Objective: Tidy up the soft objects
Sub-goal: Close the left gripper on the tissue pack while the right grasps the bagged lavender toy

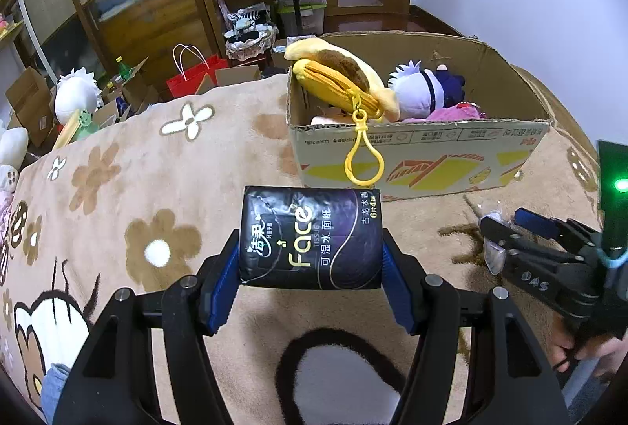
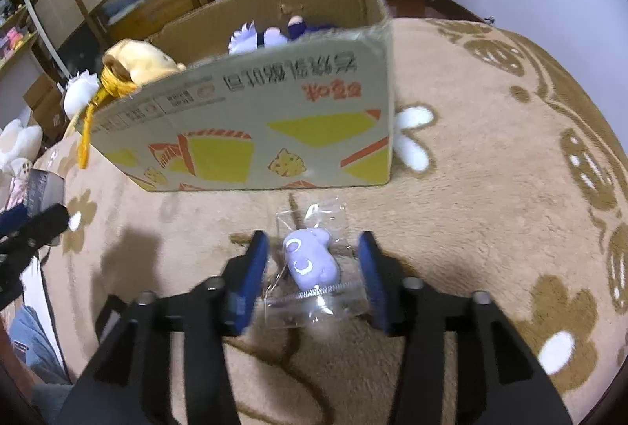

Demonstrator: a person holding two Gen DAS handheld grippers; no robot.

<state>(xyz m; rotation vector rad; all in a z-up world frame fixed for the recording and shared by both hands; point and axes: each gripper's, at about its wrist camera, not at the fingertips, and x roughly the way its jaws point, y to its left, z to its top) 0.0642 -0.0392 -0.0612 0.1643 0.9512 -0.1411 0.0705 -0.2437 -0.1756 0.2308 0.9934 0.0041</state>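
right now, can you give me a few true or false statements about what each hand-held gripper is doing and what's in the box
1. The left hand-held gripper is shut on a dark tissue pack. True.
2. The right hand-held gripper has clamped the bagged purple toy. False: its pads stand apart on either side of it.
3. The cardboard box already holds plush toys. True.
4. The yellow clip loop lies inside the box. False: it hangs over the box's front wall.

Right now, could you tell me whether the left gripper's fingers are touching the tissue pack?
Touching. The left wrist view shows both blue pads pressed flat against the sides of the tissue pack, holding it above the blanket.
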